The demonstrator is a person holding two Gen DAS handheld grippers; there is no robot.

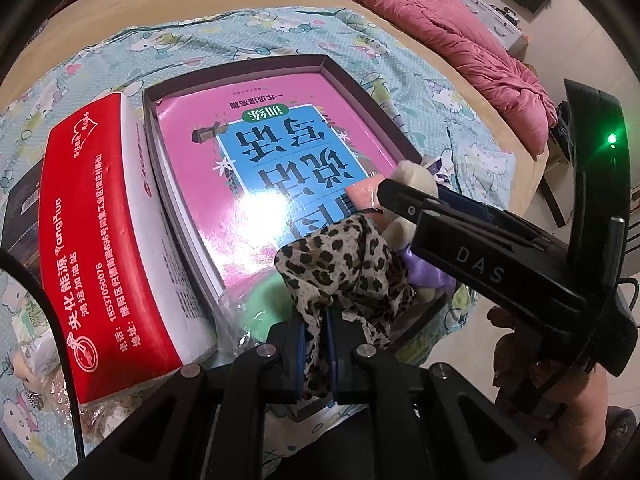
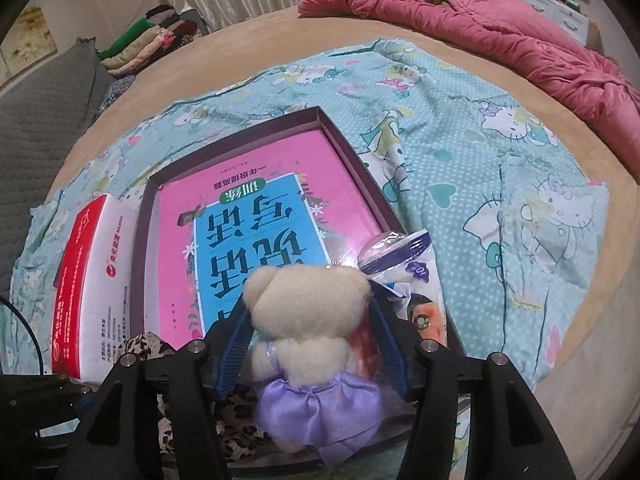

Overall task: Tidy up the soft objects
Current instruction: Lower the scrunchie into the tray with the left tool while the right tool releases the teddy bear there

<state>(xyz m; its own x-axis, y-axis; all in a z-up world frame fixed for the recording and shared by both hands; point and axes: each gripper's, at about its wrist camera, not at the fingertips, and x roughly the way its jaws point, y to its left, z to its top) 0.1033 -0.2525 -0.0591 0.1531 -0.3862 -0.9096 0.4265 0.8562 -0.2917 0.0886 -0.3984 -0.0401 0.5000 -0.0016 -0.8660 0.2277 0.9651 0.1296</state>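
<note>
My left gripper [image 1: 316, 320] is shut on a leopard-print cloth [image 1: 340, 260], which bunches up over the near end of a dark shallow box [image 1: 352, 80]. A pink and blue book [image 1: 280, 140] lies flat in the box. A cream teddy bear [image 2: 304, 320] in a purple satin skirt sits at the box's near right corner, between the fingers of my right gripper [image 2: 310, 306]. The left pad lies against the bear and the right pad stands off it, so the jaws are open. From the left wrist view, the right gripper [image 1: 404, 196] reaches in from the right beside the bear [image 1: 416, 176].
A red and white tissue pack [image 1: 100, 220] leans on the box's left wall. A plastic-wrapped packet [image 2: 404, 256] lies by the bear. The box sits on a cartoon-cat sheet [image 2: 480, 160] over a tan bed. A pink quilt [image 2: 500, 32] lies at the far right and folded clothes [image 2: 152, 40] at the far left.
</note>
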